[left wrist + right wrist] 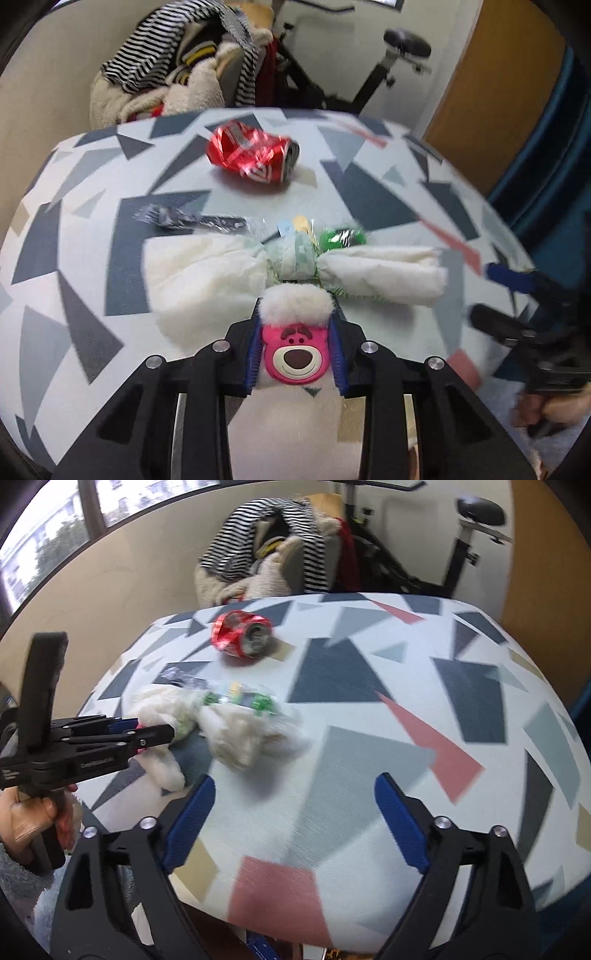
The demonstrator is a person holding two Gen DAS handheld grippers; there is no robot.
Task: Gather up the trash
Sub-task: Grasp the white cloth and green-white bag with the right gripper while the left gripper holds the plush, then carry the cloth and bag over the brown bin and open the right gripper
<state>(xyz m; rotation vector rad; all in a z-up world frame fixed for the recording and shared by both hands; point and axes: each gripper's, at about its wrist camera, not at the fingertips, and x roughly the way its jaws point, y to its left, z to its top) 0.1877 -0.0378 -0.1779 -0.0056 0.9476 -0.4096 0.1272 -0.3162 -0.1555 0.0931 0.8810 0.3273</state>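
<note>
Black claws [295, 812] (blue ribbed pads, silver screws)

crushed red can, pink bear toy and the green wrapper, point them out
crushed red can [253, 157]: left wrist view, on its dented side
pink bear toy [295, 356]: left wrist view, on the bear's face
green wrapper [258, 701]: right wrist view, on its printed green part

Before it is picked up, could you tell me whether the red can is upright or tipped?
Tipped: the crushed red can lies on its side, its top facing the right-wrist camera.

Crushed red can [253, 157] – on its side – beyond crumpled tissue [207, 275].
</note>
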